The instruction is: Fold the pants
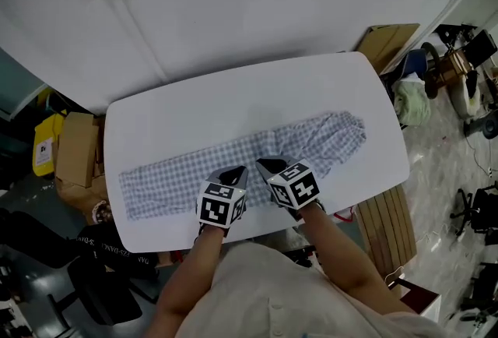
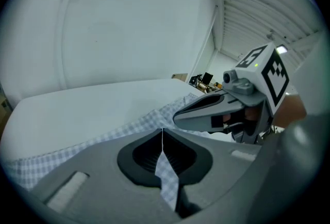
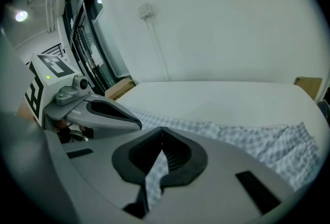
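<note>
One pair of blue-and-white checked cloth pants (image 1: pixel 179 177) lies stretched from left to right on the white rounded table (image 1: pixel 233 107). I judge the folding is only beginning: the pants are one long flat strip, with no cross fold yet. My left gripper (image 1: pixel 233 174) and right gripper (image 1: pixel 268 167), side by side at the middle of the near edge, each have their jaws closed on a pinch of the checked cloth.

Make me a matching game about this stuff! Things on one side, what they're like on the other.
Things:
1. pants
2. table
3. left tool
4. cardboard box

What they're like:
A. white
B. shut on the pants
C. brown, off the table
D. checked, stretched out along the table

Pairs: 1-D, 2-A, 3-B, 4-C
</note>
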Action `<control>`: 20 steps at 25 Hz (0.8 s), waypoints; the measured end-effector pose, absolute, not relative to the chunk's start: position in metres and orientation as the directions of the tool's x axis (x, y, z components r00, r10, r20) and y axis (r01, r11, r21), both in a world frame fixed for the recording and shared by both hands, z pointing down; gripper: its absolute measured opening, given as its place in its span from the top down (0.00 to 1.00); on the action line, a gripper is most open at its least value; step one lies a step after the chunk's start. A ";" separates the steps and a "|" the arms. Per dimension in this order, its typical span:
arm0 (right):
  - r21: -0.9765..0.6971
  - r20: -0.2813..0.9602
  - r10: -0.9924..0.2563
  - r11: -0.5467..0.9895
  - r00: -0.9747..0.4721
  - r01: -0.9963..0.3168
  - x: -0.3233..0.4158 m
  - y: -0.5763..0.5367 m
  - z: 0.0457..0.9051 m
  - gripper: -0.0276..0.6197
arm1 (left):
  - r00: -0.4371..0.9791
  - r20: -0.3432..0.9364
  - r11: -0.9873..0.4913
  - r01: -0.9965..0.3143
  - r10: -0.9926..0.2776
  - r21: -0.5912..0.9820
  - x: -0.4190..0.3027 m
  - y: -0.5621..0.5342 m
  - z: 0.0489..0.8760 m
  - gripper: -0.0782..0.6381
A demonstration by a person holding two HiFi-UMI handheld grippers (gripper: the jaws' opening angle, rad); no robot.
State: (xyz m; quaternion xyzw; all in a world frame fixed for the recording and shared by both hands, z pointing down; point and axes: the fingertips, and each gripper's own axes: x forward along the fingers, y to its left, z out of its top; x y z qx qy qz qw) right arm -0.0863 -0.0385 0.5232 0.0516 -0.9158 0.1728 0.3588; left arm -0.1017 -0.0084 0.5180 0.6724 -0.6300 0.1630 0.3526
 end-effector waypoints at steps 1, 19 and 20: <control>-0.280 0.677 0.027 0.934 -0.736 -0.224 -0.080 -0.045 0.524 0.93 | 0.162 0.662 0.040 -0.959 -0.732 0.279 -0.095 -0.015 0.518 0.87; -0.260 0.709 -0.033 0.916 -0.705 -0.305 0.018 -0.169 0.532 0.92 | 0.311 0.663 -0.080 -0.932 -0.681 0.355 0.002 -0.128 0.521 0.80; -0.261 0.710 -0.032 0.916 -0.703 -0.306 0.022 -0.174 0.533 0.91 | 0.315 0.663 -0.084 -0.931 -0.679 0.356 0.006 -0.133 0.521 0.79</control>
